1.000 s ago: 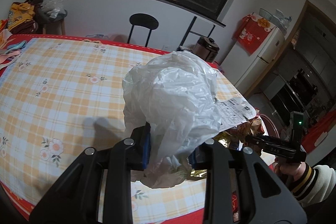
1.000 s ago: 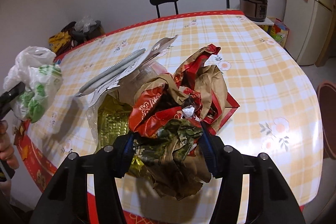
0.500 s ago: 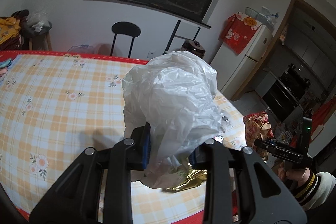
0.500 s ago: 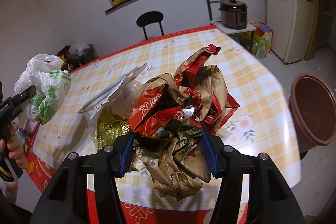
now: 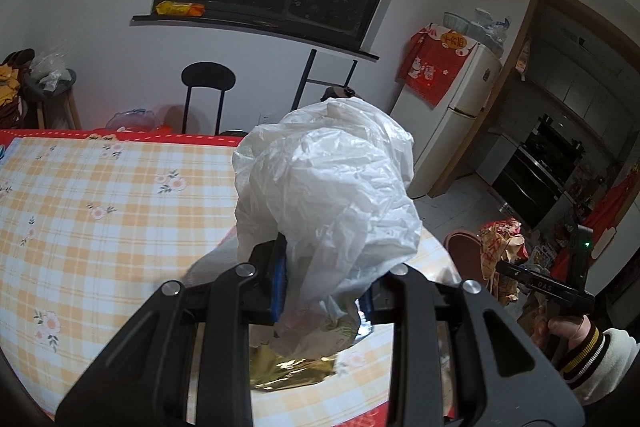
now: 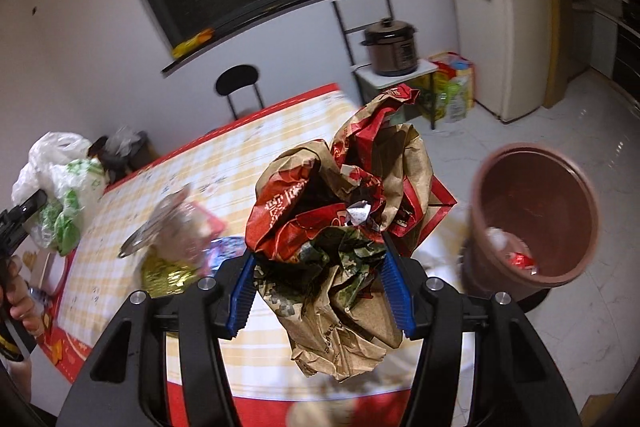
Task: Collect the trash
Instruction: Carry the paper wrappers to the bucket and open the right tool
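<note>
My left gripper is shut on a crumpled white plastic bag, held above the checked tablecloth. The bag also shows at the left of the right wrist view, white with green print. My right gripper is shut on a wad of brown and red paper bags, carried past the table's corner. A brown round bin stands on the floor to its right, with some wrappers inside. In the left wrist view the paper wad and the right gripper sit at the right edge.
A gold foil wrapper and clear packaging lie on the table near its edge. A black chair stands behind the table. A rice cooker on a small stand and a fridge stand on the right.
Both grippers have swung right and risen with their loads. The bin has come into the right wrist view, and the paper wad now hangs beyond the table's corner.
</note>
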